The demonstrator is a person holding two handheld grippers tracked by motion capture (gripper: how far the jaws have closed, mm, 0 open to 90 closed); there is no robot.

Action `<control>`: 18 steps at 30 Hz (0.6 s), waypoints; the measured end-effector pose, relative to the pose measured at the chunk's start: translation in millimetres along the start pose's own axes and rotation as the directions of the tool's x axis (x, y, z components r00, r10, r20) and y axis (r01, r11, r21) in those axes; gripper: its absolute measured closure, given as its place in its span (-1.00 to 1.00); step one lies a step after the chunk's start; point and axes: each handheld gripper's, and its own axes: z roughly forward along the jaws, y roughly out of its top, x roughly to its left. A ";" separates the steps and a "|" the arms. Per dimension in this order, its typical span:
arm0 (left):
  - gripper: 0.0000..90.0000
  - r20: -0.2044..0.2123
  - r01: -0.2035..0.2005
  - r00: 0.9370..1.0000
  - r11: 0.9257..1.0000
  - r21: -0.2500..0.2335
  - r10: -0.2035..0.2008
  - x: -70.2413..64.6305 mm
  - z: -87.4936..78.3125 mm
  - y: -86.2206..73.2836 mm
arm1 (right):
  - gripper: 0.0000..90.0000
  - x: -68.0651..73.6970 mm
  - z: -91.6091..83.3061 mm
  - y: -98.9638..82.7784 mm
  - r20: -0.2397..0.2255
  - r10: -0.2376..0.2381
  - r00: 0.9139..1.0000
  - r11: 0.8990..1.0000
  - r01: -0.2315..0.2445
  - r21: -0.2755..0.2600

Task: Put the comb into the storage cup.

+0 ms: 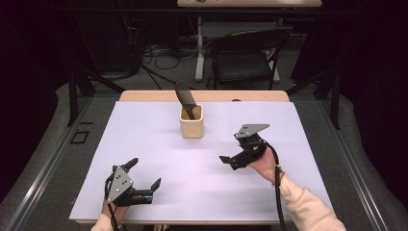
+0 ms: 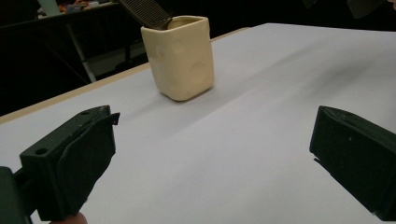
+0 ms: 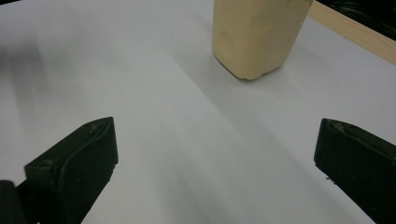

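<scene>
Covering wooden table [image 1: 144,96]: white sheet [image 1: 144,139].

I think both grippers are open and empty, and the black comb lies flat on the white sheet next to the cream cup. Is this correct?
Not quite. Both the left gripper and the right gripper are open and empty, but the black comb does not lie on the white sheet. It stands inside the cream cup, leaning out over the rim, as the high view shows.

Cream cup [image 1: 191,126], black comb [image 1: 185,99], white table [image 1: 159,144]
</scene>
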 end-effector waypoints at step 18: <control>-1.00 0.002 0.002 1.000 1.000 -0.001 -0.002 0.0 0.1 -0.1 | -1.00 14.0 -21.8 -23.1 0.035 -0.019 0.999 0.999 0.020 -0.027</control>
